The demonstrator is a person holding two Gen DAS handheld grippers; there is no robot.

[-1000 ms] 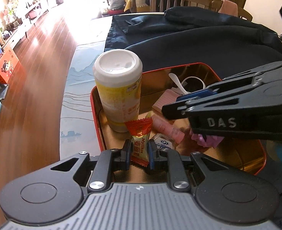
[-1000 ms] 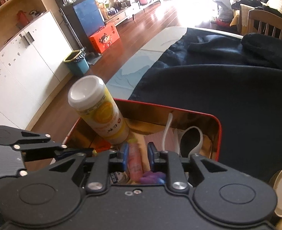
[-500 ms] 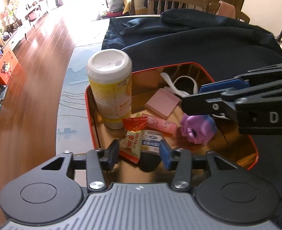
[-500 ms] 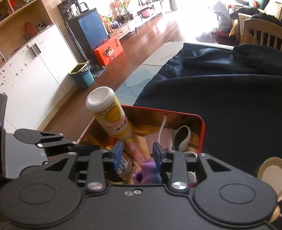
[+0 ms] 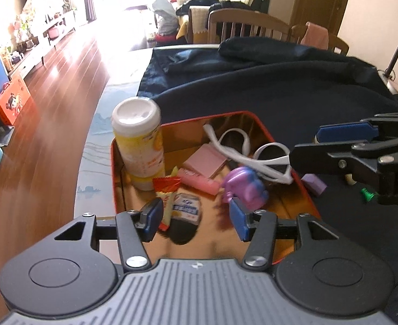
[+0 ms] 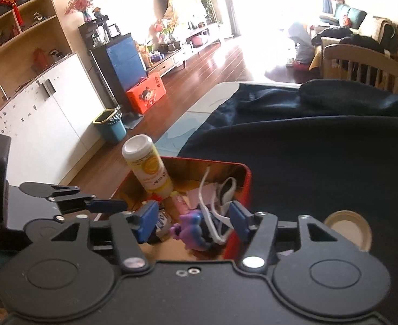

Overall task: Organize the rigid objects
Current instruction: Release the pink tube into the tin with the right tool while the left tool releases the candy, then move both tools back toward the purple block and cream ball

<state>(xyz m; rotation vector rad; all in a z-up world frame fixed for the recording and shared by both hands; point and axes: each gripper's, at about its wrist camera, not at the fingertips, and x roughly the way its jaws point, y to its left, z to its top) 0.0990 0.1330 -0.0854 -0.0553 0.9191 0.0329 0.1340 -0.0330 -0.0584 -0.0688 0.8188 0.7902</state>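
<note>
A red tin box point(image 5: 255, 117) with a gold inside holds a yellow bottle with a white cap point(image 5: 139, 146), a pink pad point(image 5: 205, 161), a pink tube point(image 5: 199, 180), white sunglasses point(image 5: 242, 151), a purple toy point(image 5: 245, 187), a snack packet point(image 5: 166, 197) and a small white packet point(image 5: 186, 210). My left gripper point(image 5: 196, 220) is open and empty above the box's near edge. My right gripper point(image 6: 192, 220) is open and empty above the box point(image 6: 246, 187), over the purple toy point(image 6: 190, 230); it also shows in the left wrist view point(image 5: 331, 146).
Dark blue cloth point(image 5: 280, 94) covers the table behind and right of the box. A purple block point(image 5: 314, 184) and a green piece point(image 5: 366, 195) lie on it at the right. A round beige lid point(image 6: 346, 228) lies right of the box. Wooden chairs point(image 5: 247, 25) stand behind.
Both grippers opened and drew back up from the box. The left let go of the snack packet, the right let go of the pink tube; both lie in the box.
</note>
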